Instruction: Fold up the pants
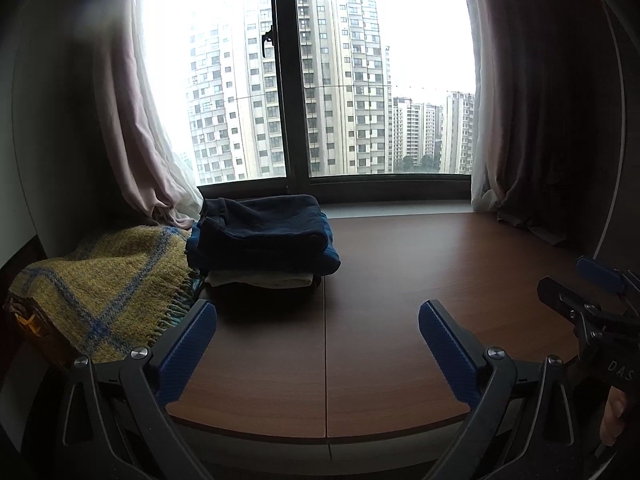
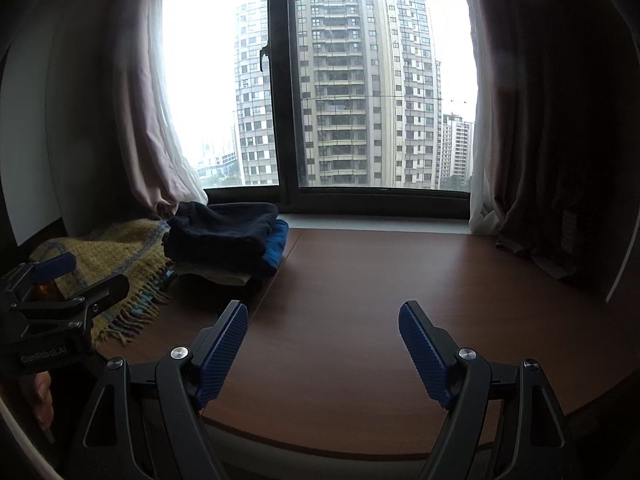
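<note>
A stack of folded clothes, dark navy pants (image 1: 264, 222) on top of a blue piece and a pale piece, sits at the back left of the brown wooden table (image 1: 420, 280). It also shows in the right wrist view (image 2: 224, 228). My left gripper (image 1: 318, 320) is open and empty, held over the table's front edge, in front of the stack. My right gripper (image 2: 323, 320) is open and empty, to the right of the left one. The right gripper shows at the right edge of the left view (image 1: 592, 296); the left one shows at the left of the right view (image 2: 60, 288).
A yellow and blue plaid fringed blanket (image 1: 104, 280) lies left of the stack. Curtains (image 1: 136, 120) hang on both sides of a large window (image 1: 360, 80) behind the table. A grey sill (image 1: 400, 208) runs along the back.
</note>
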Demonstrator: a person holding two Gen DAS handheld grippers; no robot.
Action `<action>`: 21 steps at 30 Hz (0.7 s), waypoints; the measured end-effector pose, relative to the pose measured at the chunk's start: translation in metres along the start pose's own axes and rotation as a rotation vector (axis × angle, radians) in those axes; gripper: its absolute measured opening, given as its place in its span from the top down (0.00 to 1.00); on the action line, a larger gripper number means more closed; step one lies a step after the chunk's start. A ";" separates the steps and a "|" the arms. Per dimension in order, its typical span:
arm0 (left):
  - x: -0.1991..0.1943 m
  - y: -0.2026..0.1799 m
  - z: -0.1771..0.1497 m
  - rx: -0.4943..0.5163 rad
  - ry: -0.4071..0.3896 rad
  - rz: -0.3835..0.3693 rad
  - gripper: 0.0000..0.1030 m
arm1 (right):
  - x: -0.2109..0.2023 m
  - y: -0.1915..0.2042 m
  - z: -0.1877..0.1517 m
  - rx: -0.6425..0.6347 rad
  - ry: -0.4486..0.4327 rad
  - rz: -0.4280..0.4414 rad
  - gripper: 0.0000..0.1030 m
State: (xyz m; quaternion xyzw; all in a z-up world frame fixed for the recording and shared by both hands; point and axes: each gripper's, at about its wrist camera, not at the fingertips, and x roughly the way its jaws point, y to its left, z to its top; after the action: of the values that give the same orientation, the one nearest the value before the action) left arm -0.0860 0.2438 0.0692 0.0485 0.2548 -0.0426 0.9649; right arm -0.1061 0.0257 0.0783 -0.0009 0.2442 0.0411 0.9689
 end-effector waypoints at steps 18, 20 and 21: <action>-0.004 -0.004 -0.005 -0.016 0.025 -0.001 0.00 | -0.004 -0.007 -0.007 0.002 0.008 -0.006 0.24; -0.004 -0.004 -0.005 -0.014 0.025 -0.002 0.00 | -0.005 -0.008 -0.007 0.001 0.008 -0.006 0.24; -0.004 -0.004 -0.005 -0.013 0.025 -0.001 0.00 | -0.005 -0.008 -0.008 0.000 0.007 -0.006 0.24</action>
State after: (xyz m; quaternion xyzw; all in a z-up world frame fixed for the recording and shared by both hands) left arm -0.0923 0.2406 0.0668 0.0426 0.2670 -0.0410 0.9619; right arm -0.1135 0.0172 0.0735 -0.0017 0.2477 0.0380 0.9681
